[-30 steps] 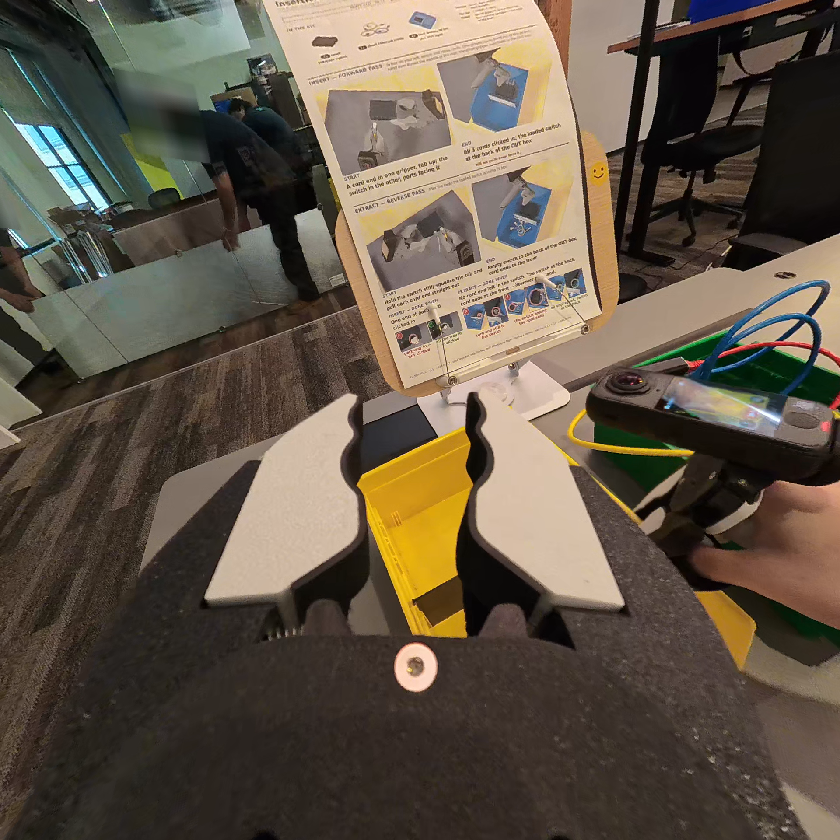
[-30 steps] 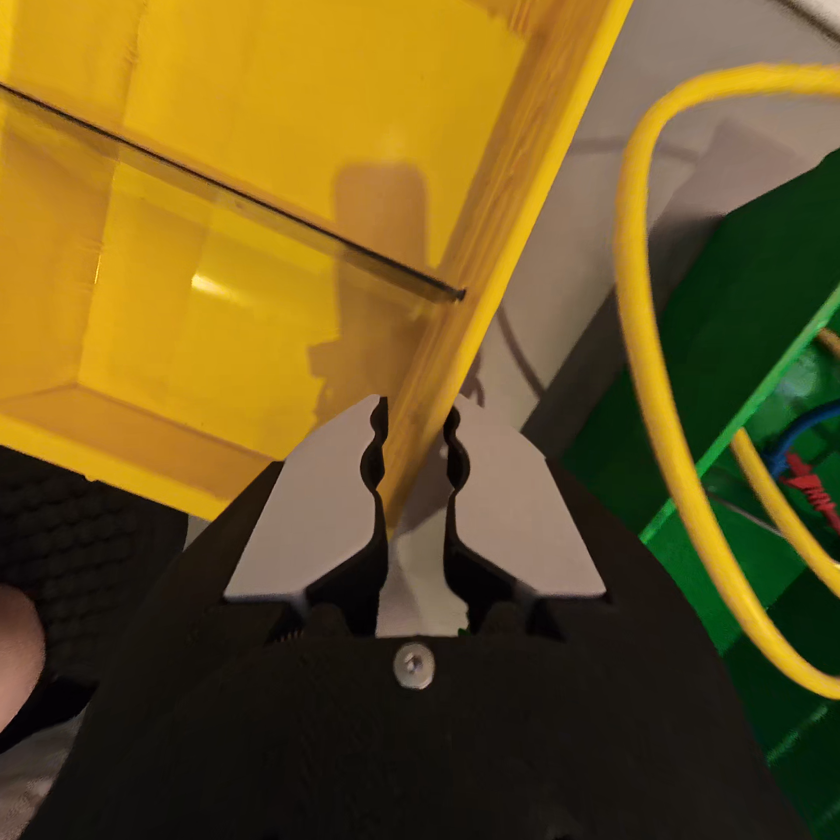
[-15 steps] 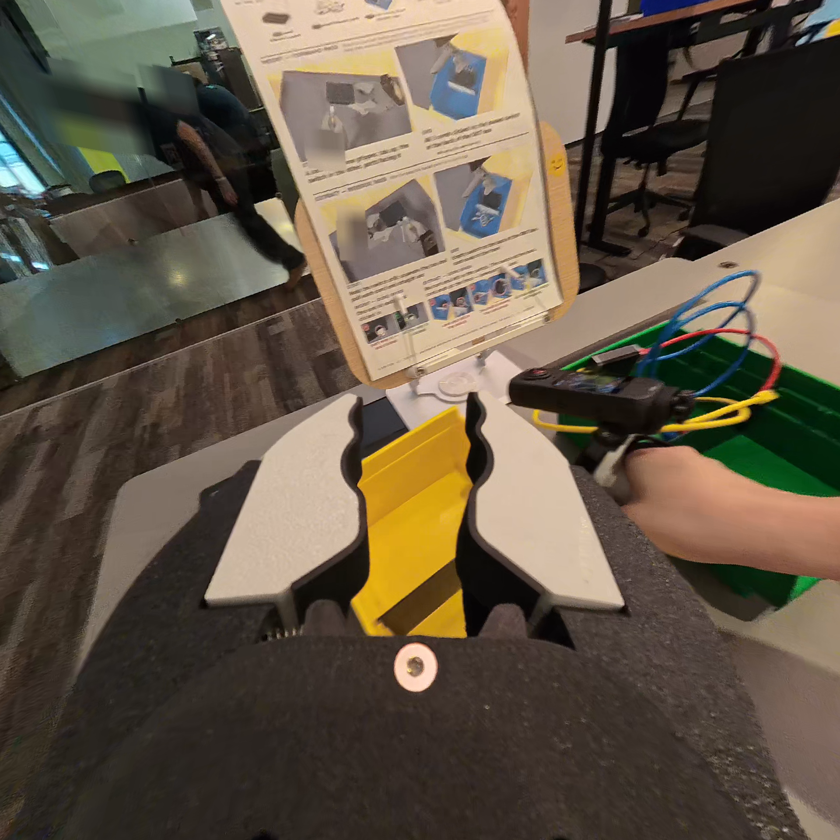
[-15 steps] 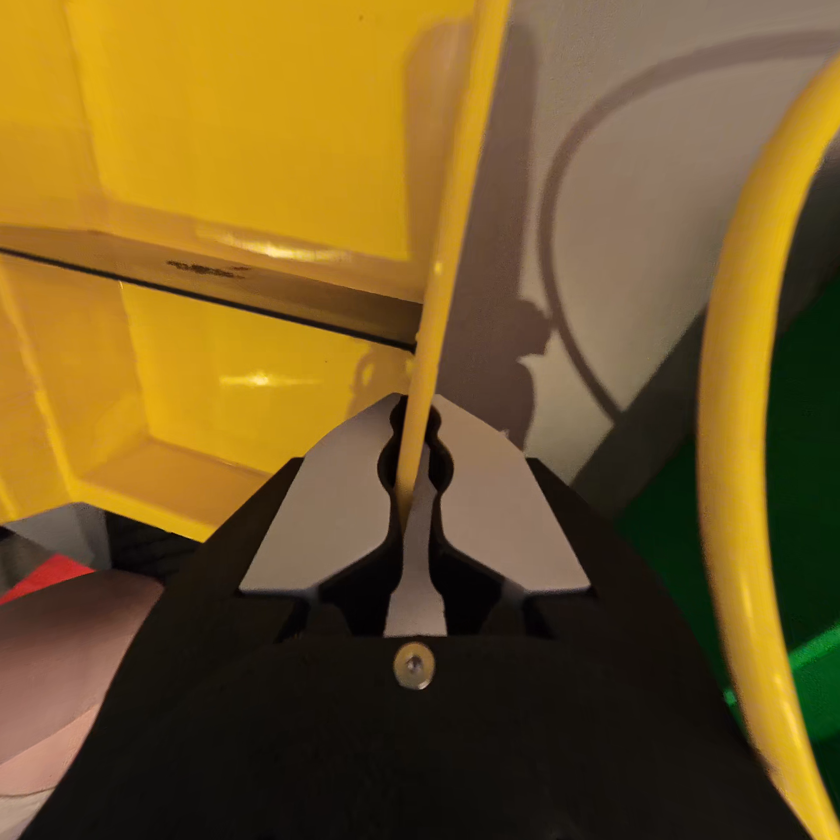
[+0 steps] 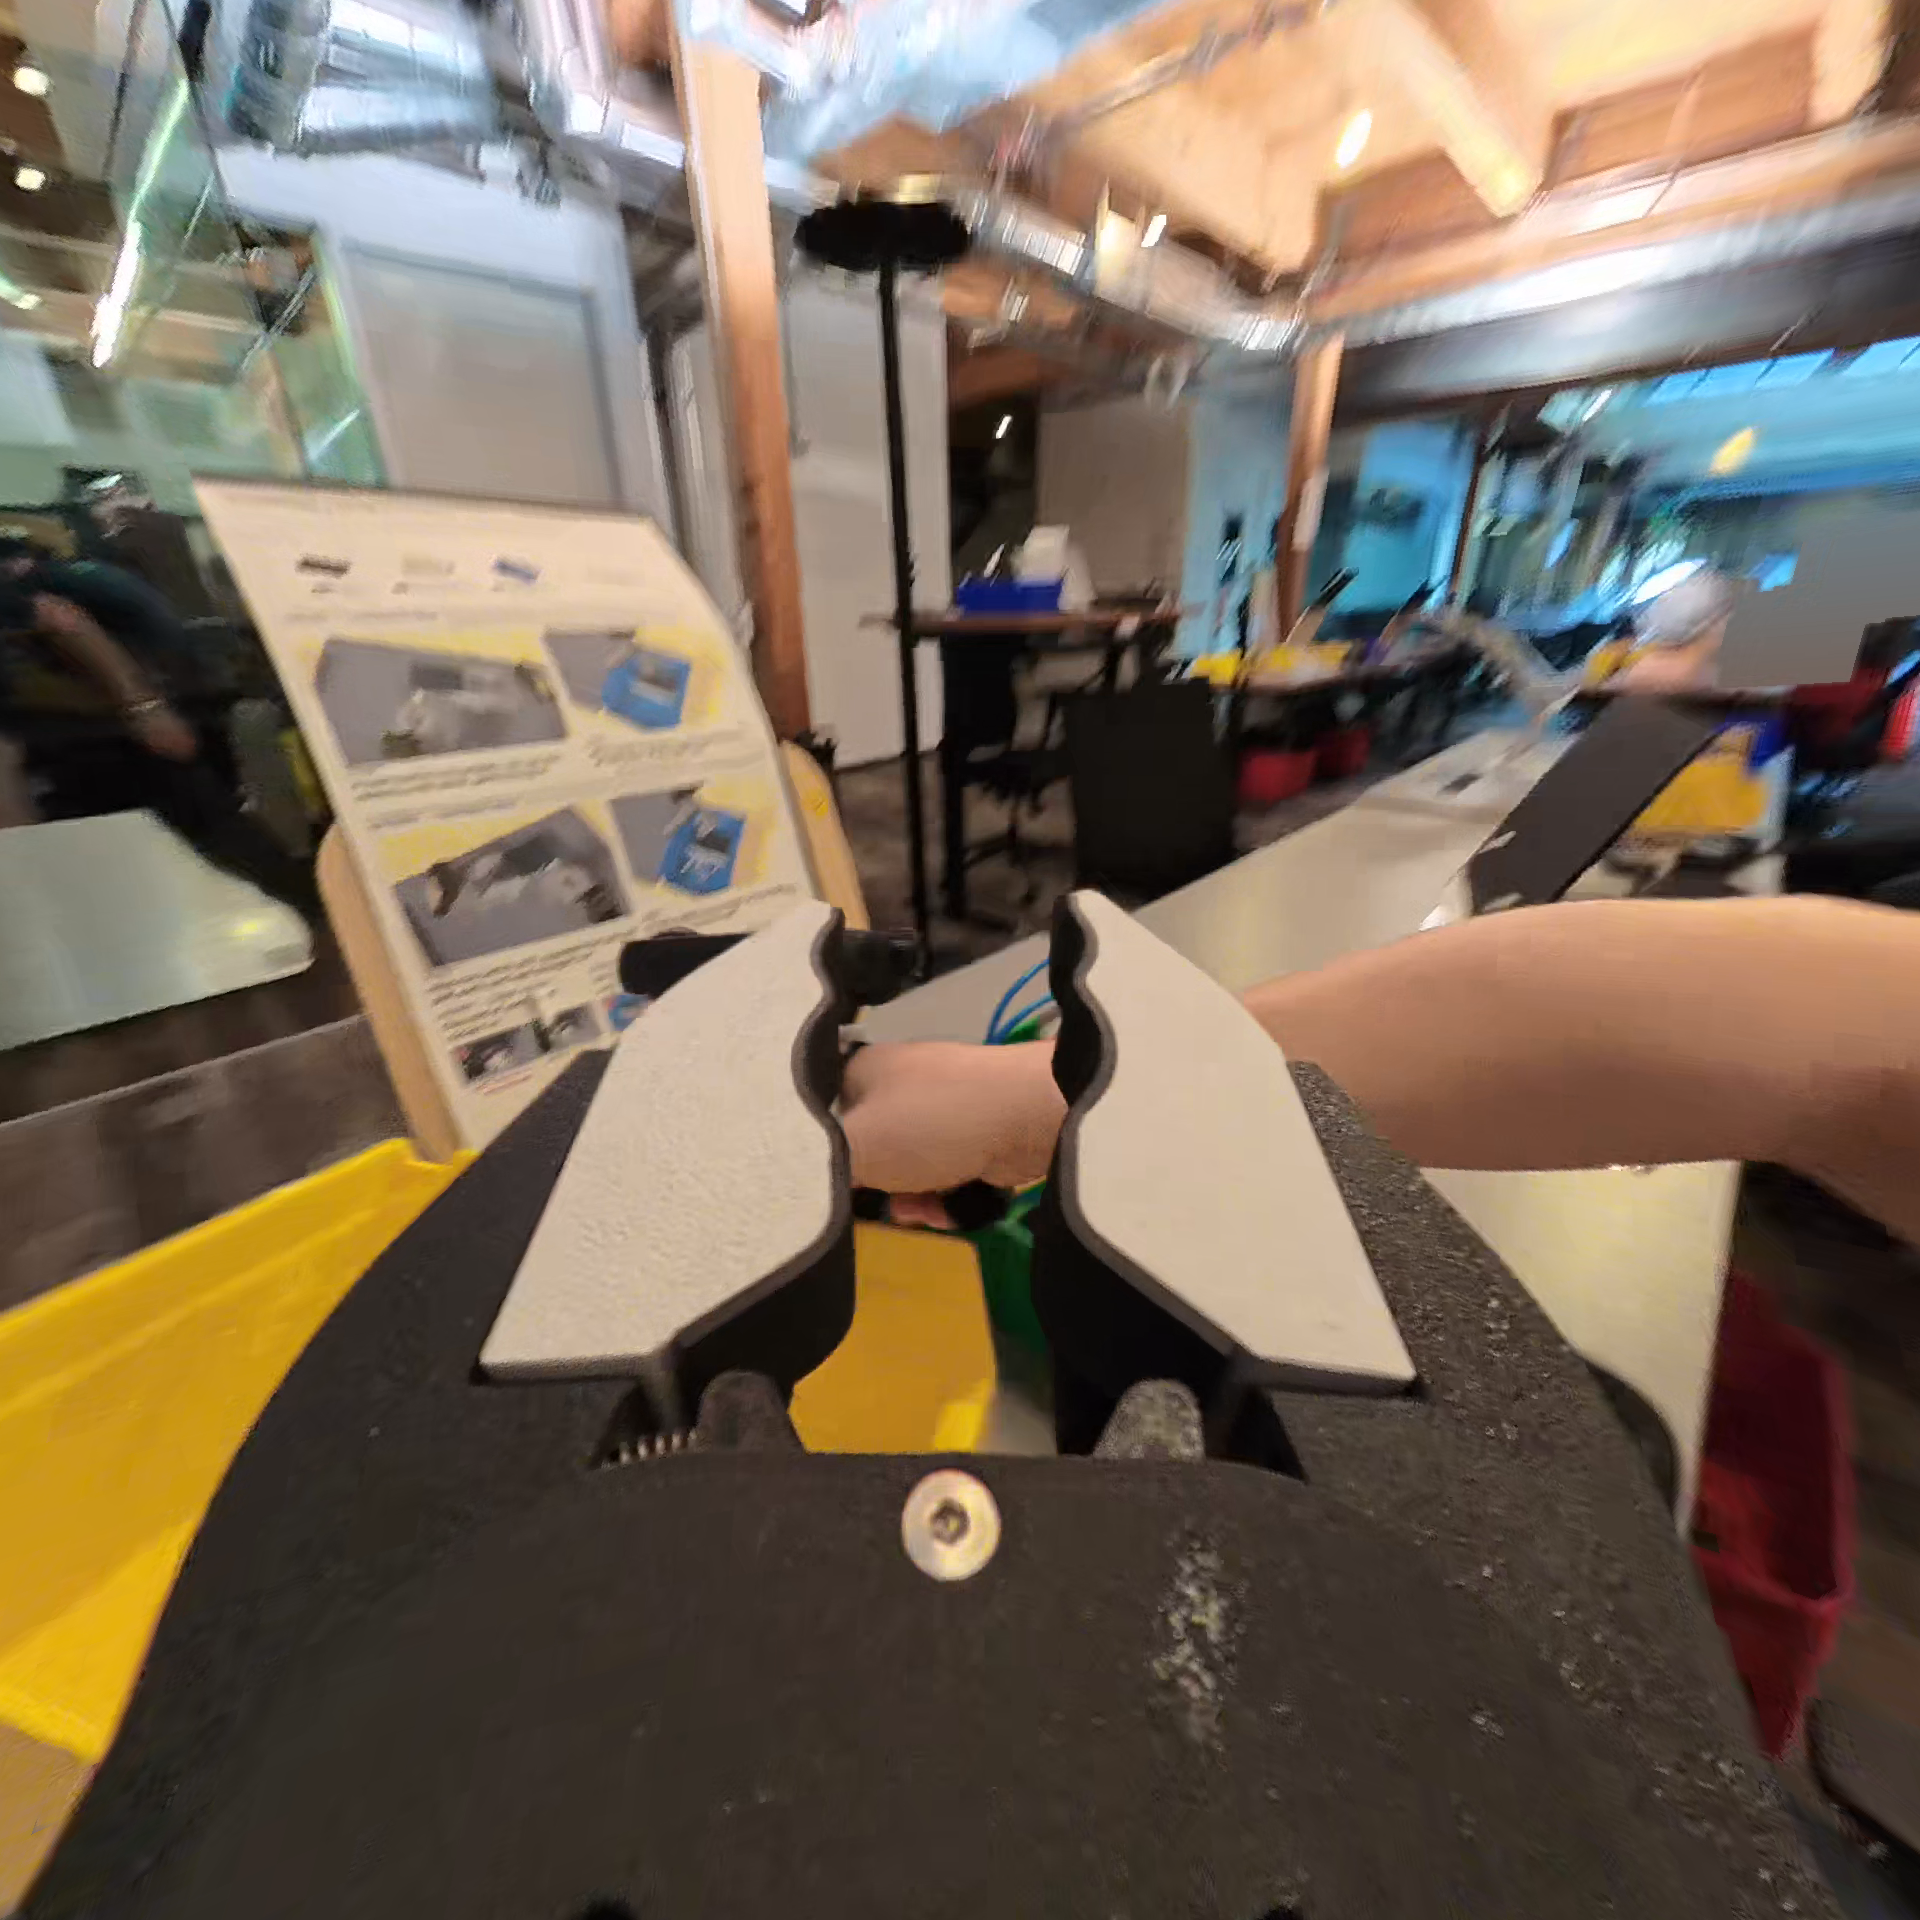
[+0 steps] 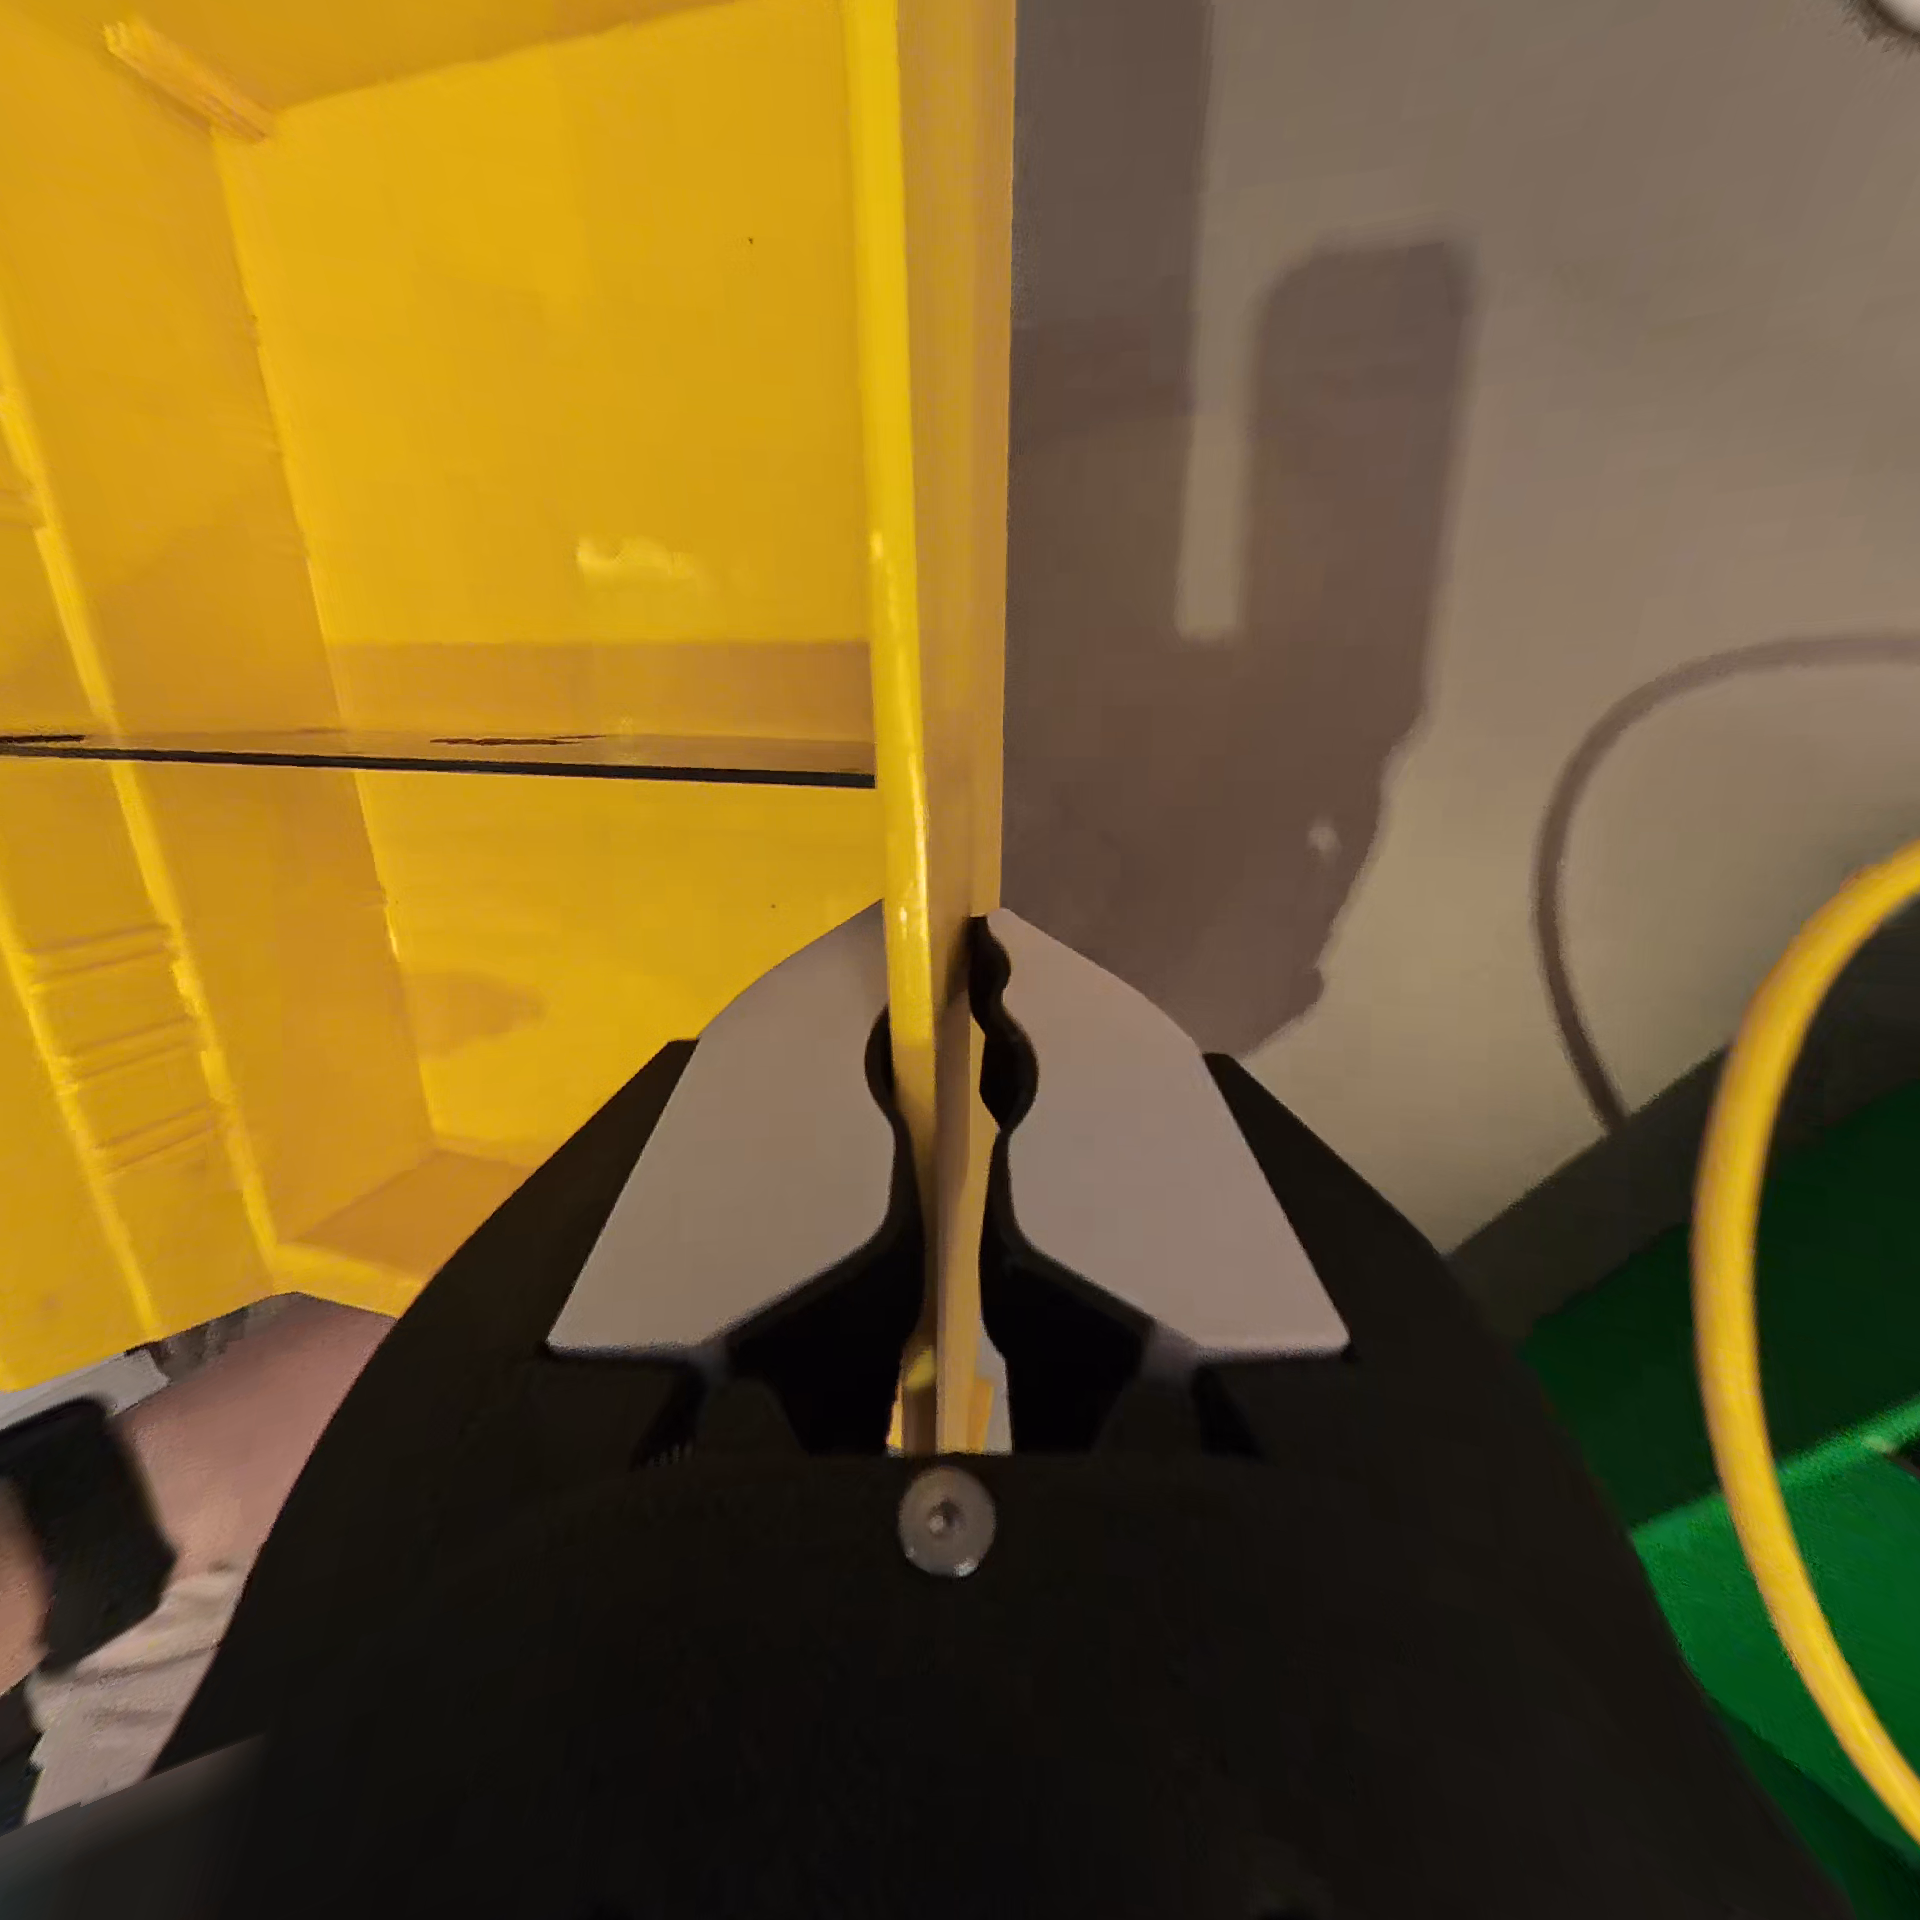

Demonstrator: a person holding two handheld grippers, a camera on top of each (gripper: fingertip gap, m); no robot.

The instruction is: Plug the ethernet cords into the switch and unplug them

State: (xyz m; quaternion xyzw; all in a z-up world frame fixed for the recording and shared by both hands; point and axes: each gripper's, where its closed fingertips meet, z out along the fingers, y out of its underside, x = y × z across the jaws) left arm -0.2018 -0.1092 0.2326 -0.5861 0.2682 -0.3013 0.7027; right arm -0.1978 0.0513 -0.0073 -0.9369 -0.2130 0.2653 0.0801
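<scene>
A loop of yellow ethernet cord (image 6: 1730,1299) curves over the rim of a green plastic bin (image 6: 1704,1558) at the right edge of the right wrist view, well apart from either gripper; blue cord loops (image 5: 1013,1003) show faintly between the left gripper's fingers, behind the person's hand. The switch cannot be made out in either view. The right gripper (image 6: 940,935) is clamped on the thin side wall of a yellow plastic bin (image 6: 582,447), one grey finger inside the bin and the other outside it, with the wall running straight up between them. A thin dark divider crosses the bin's interior. Beside the bin lies a pale grey tabletop (image 6: 1558,416) carrying shadows. The left gripper (image 5: 940,920) hangs with its jaws parted and nothing between them, raised above the yellow bin's near edge. Beyond its fingers, the person's right hand (image 5: 951,1122) grips a black handle. A printed instruction sheet on a wooden stand (image 5: 520,790) stands to the left.
</scene>
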